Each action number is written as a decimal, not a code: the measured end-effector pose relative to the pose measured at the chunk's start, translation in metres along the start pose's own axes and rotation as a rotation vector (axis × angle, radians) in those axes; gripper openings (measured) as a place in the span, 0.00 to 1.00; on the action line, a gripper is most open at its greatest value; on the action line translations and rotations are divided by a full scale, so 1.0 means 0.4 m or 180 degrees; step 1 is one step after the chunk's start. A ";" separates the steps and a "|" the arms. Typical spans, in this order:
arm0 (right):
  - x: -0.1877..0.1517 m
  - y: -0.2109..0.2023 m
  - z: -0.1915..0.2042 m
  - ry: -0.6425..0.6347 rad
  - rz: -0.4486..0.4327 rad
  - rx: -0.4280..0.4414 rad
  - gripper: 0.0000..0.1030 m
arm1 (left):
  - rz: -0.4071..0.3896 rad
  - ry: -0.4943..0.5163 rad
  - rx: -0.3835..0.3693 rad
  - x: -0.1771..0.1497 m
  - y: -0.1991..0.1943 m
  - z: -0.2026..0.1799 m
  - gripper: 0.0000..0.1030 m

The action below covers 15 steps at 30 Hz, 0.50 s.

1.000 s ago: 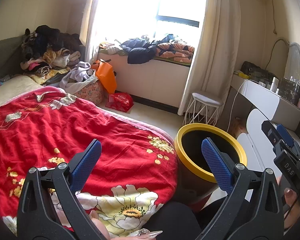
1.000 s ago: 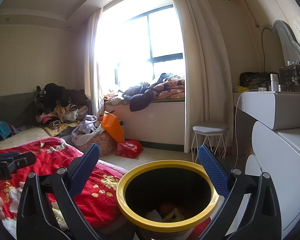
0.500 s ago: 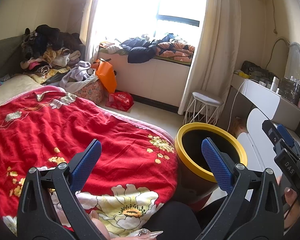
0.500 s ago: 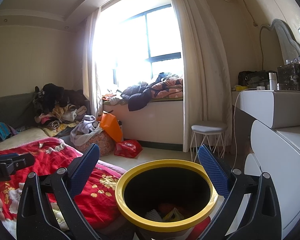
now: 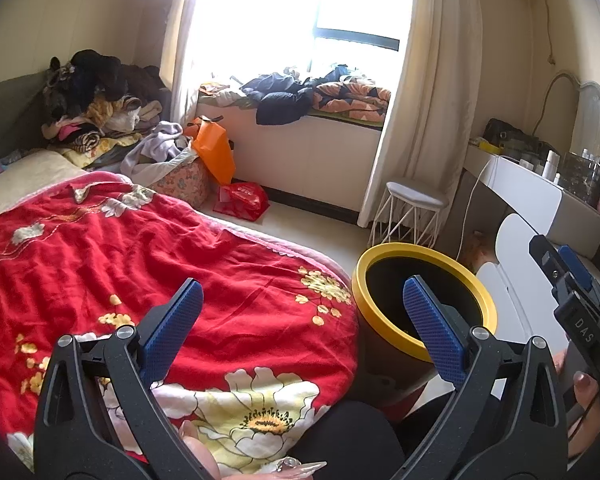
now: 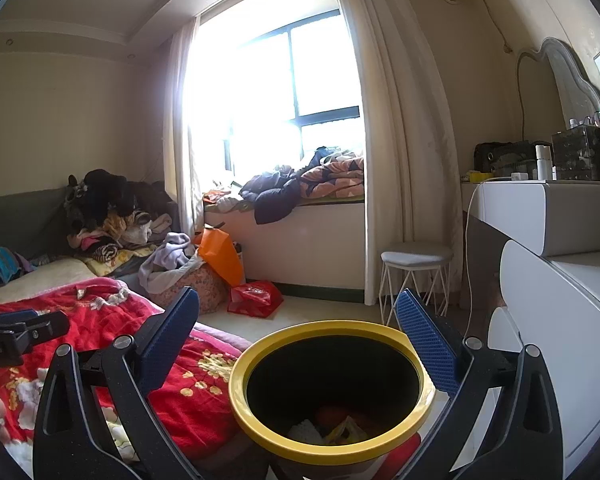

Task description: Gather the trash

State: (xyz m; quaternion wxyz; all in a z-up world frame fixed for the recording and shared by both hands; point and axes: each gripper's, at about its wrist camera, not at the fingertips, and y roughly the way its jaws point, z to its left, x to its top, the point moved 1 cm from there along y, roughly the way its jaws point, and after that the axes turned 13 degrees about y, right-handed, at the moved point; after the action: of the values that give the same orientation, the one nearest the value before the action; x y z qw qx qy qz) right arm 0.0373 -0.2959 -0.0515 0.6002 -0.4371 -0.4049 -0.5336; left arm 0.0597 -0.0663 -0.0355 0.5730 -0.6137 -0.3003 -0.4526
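Left wrist view: left gripper (image 5: 300, 320) spread wide, nothing between its 2 blue pads, held over the foot-end corner of the bed's red floral blanket (image 5: 140, 264). Yellow-rimmed trash bin (image 5: 420, 248) stands on the floor just beside that corner. Right gripper (image 5: 572, 280) shows at the right edge; its spread cannot be judged here.

Right wrist view: right gripper (image 6: 296, 336) released, empty, above the bin (image 6: 332, 452). Trash (image 6: 332, 428) lies at the bin's bottom. White stool (image 6: 416, 260) stands beyond, near the curtain (image 6: 400, 160).
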 end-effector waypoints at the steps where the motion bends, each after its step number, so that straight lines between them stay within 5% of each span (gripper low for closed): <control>1: 0.000 0.000 0.000 0.0002 0.0000 0.0004 0.94 | 0.0004 0.0002 0.0002 -0.001 -0.001 0.000 0.90; 10: 0.004 0.010 0.015 0.0035 0.0111 0.0051 0.94 | 0.0161 -0.0091 0.0013 -0.010 0.003 0.033 0.90; 15: 0.020 0.058 0.146 0.0058 0.0402 0.0508 0.94 | 0.0361 -0.0458 0.0387 -0.042 -0.018 0.167 0.90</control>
State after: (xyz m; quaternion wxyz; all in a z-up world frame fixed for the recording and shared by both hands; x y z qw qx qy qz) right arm 0.0601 -0.2412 -0.0291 0.6692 -0.4077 -0.4123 -0.4648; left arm 0.0604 0.0025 -0.0430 0.6108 -0.6248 -0.3324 -0.3551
